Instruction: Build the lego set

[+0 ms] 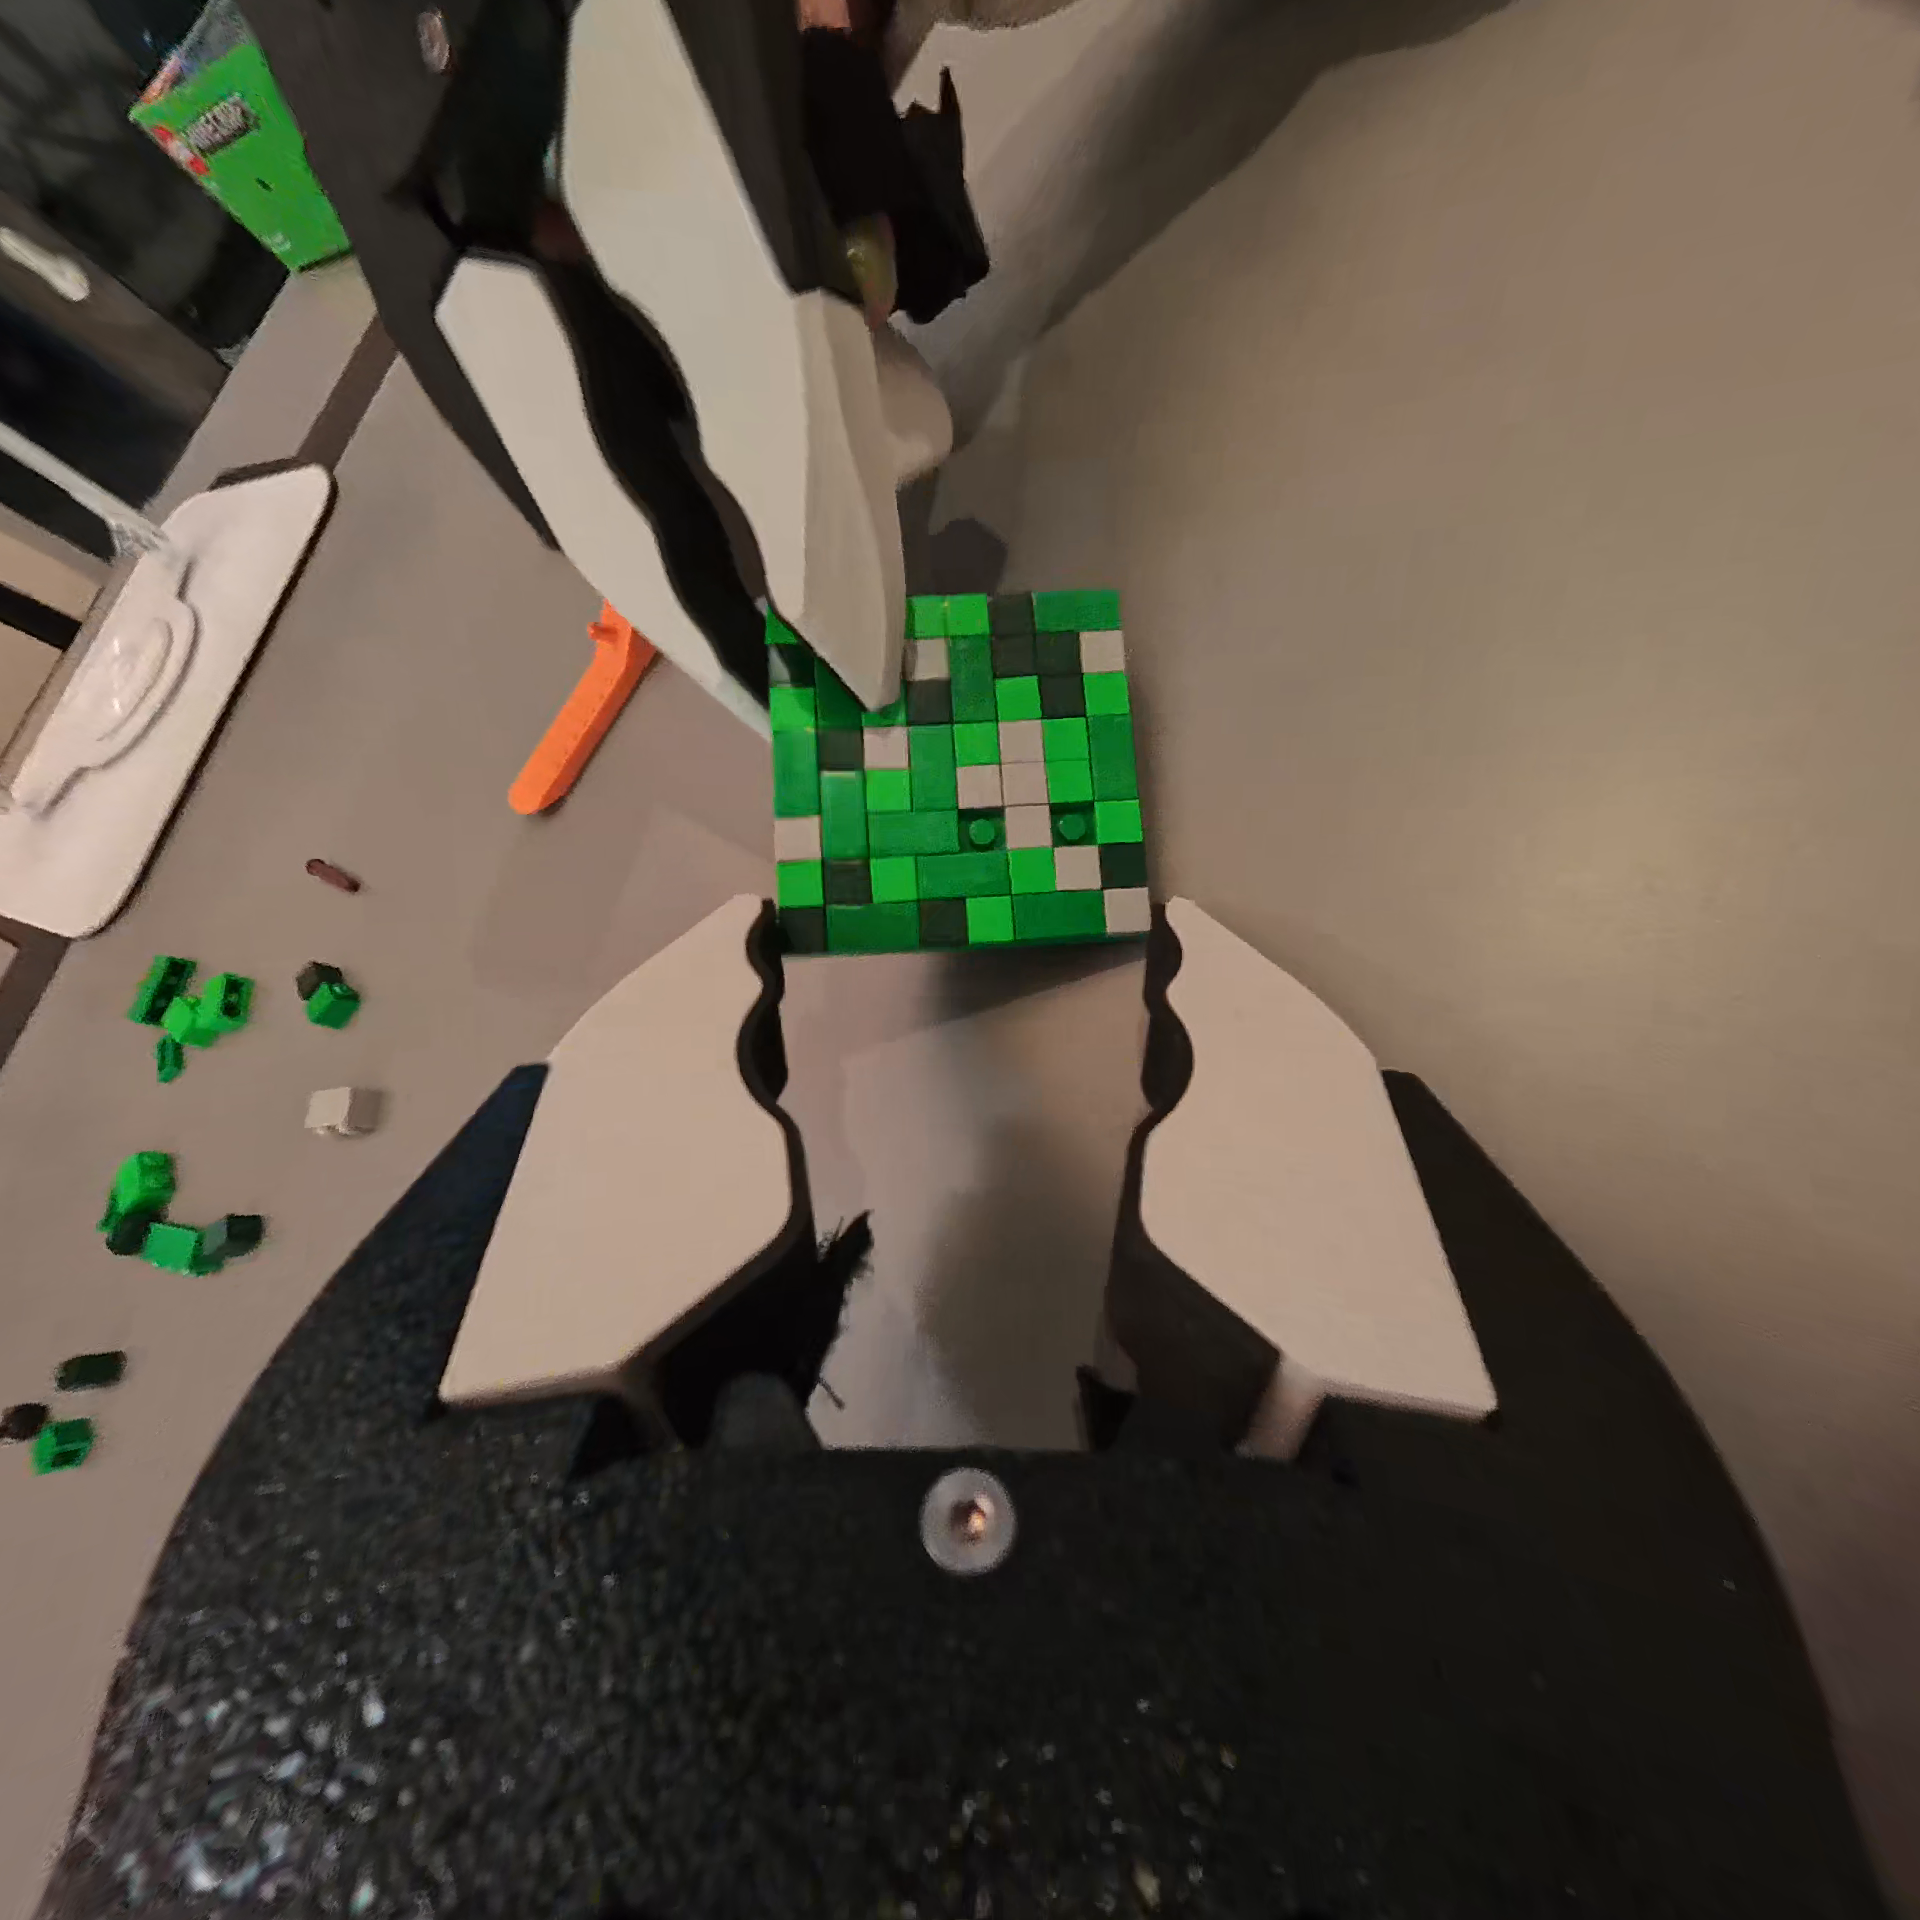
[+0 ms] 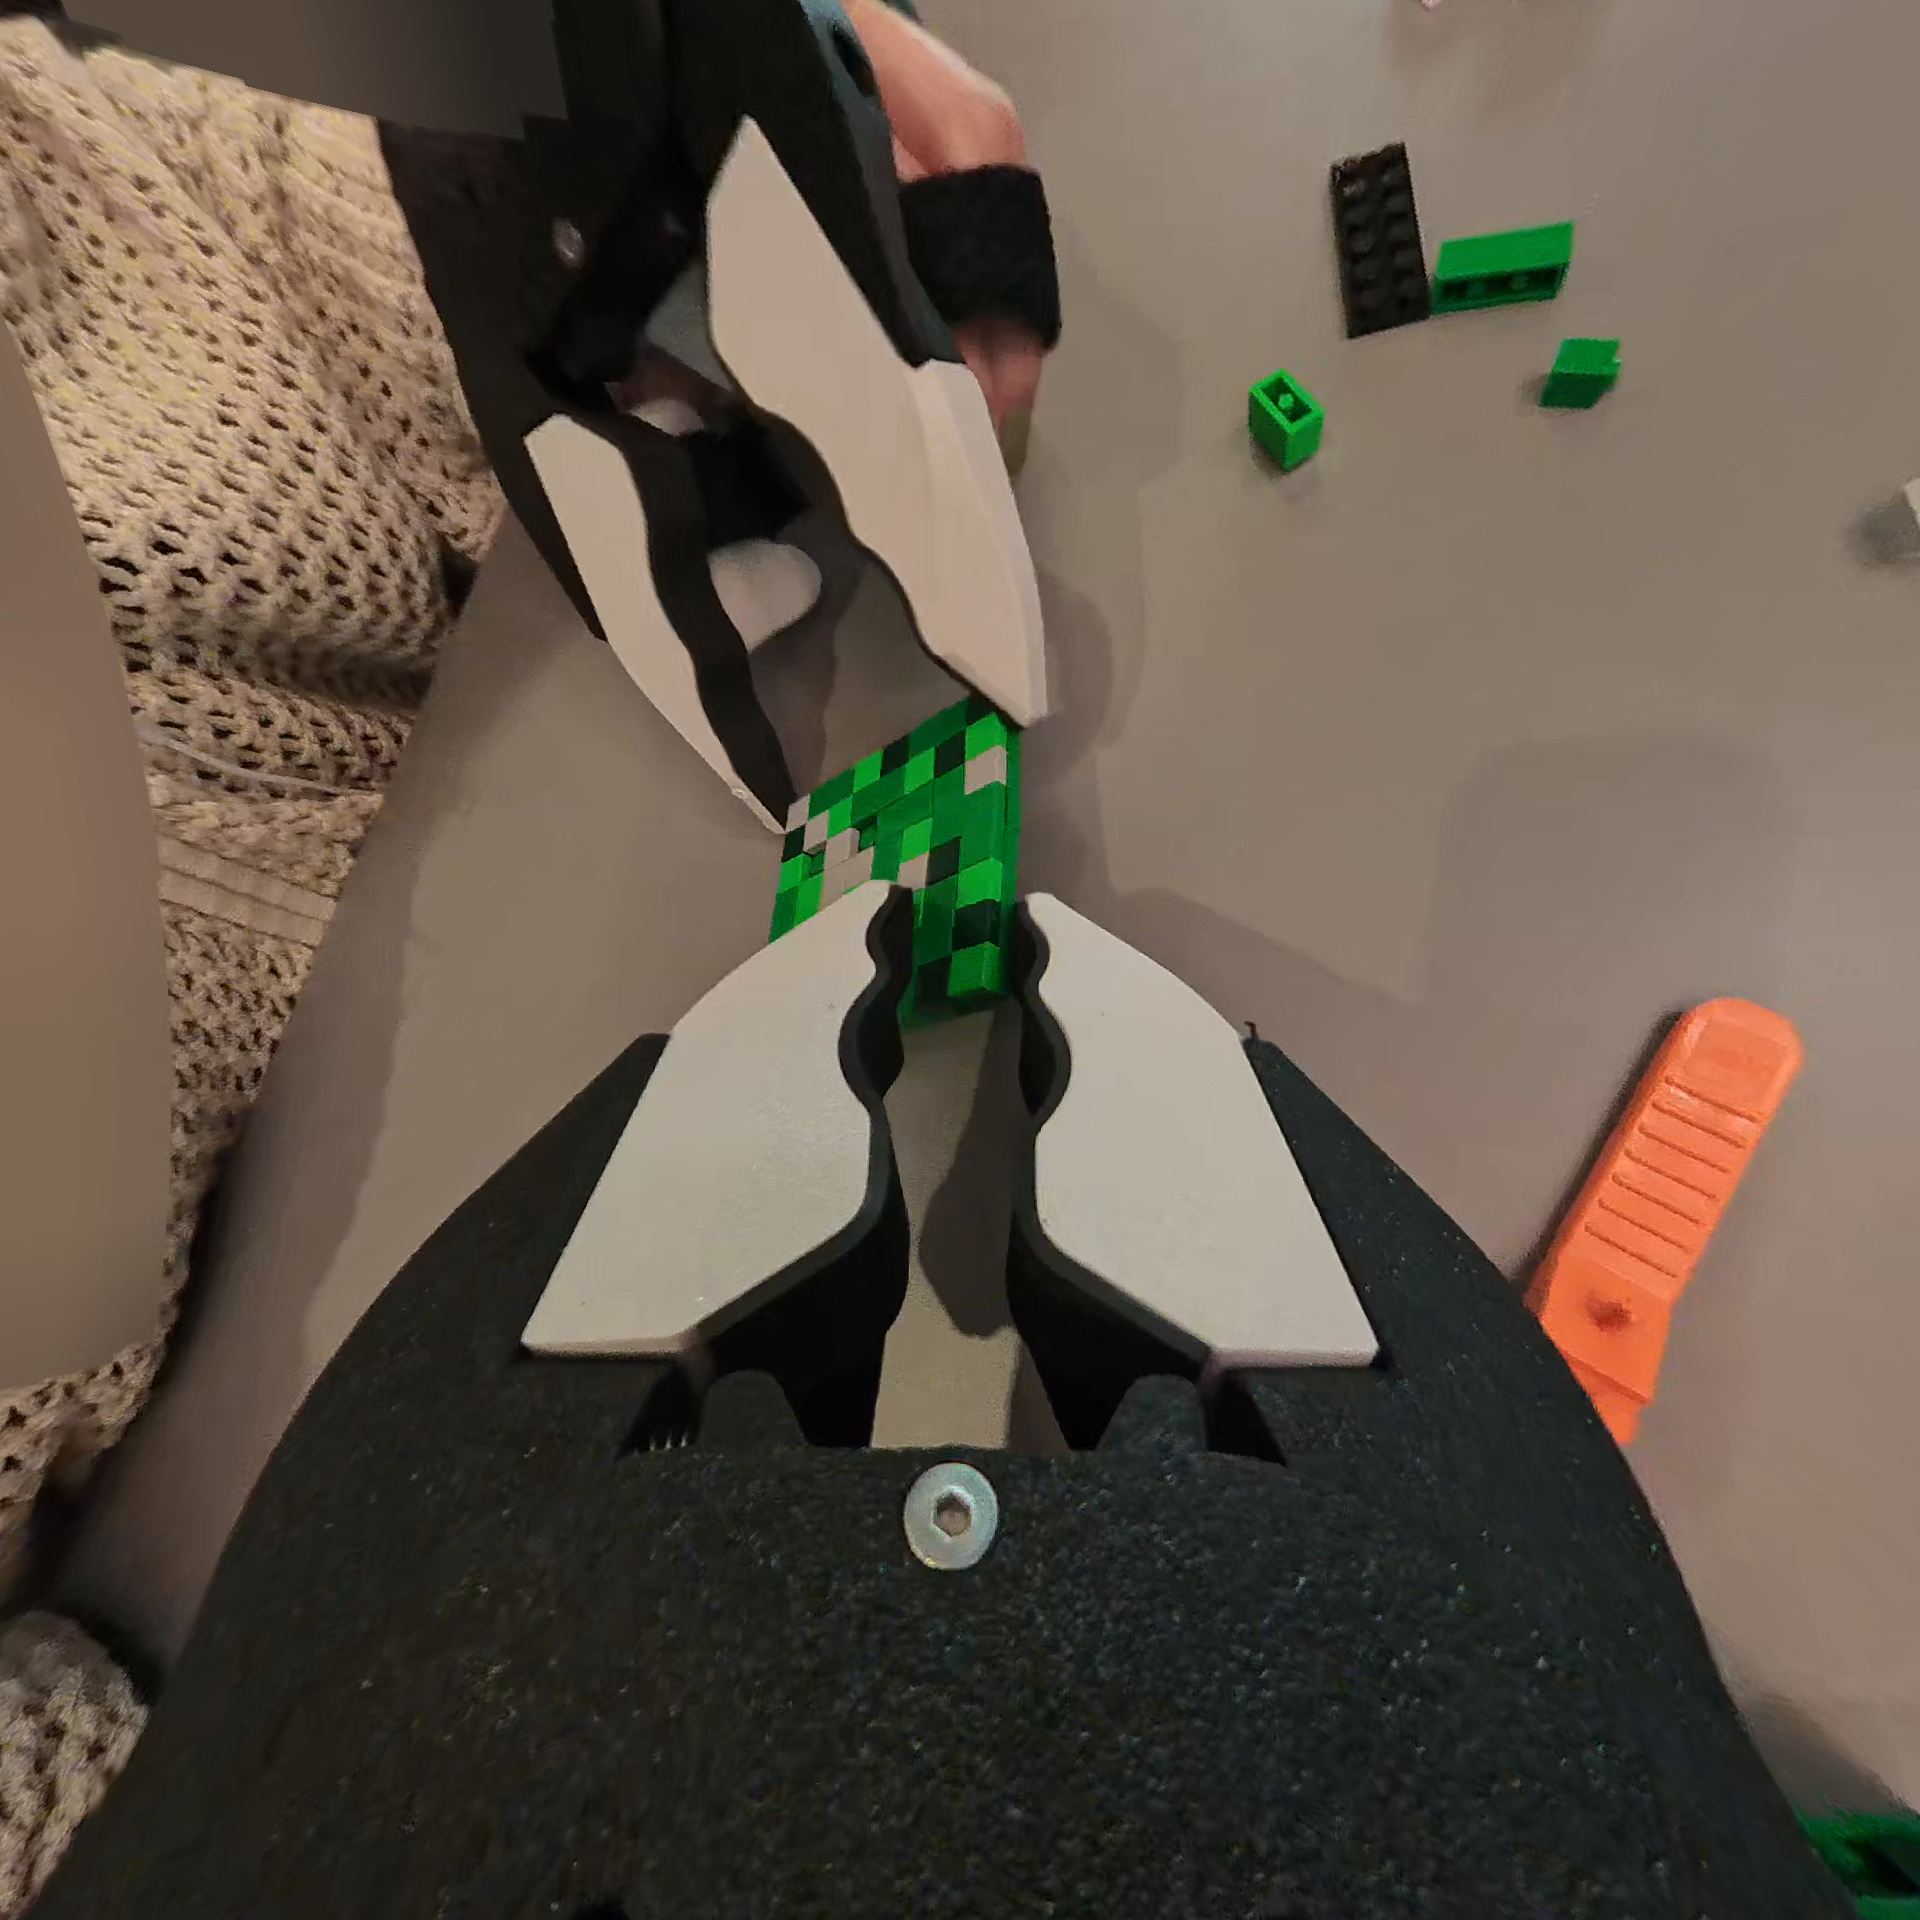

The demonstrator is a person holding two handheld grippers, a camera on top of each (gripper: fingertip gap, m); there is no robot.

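A square green mosaic plate (image 1: 961, 774), tiled in light green, dark green and grey, lies flat on the grey table; two bare studs show near its front. My left gripper (image 1: 966, 920) spans the plate's near edge, one fingertip against each side. In the right wrist view it (image 2: 899, 764) flanks the plate's (image 2: 914, 821) far end. My right gripper (image 2: 956, 904) has its jaws a narrow gap apart over the plate's corner. In the left wrist view it (image 1: 821, 681) comes down on the far left corner. I cannot see whether it holds a piece.
An orange brick separator (image 1: 582, 727) (image 2: 1662, 1195) lies beside the plate. Loose green bricks (image 1: 187, 1008) and a grey one (image 1: 343, 1110) lie at the left. A black plate (image 2: 1377, 239) and green bricks (image 2: 1501, 268) lie farther off. A green box (image 1: 249, 156) and a white tray (image 1: 156, 665) stand at the table's edge. The orange brick separator (image 1: 582, 727) lies around 11 cm away from my right fingertips. It turns up in the right wrist view (image 2: 1642, 1147) as well.
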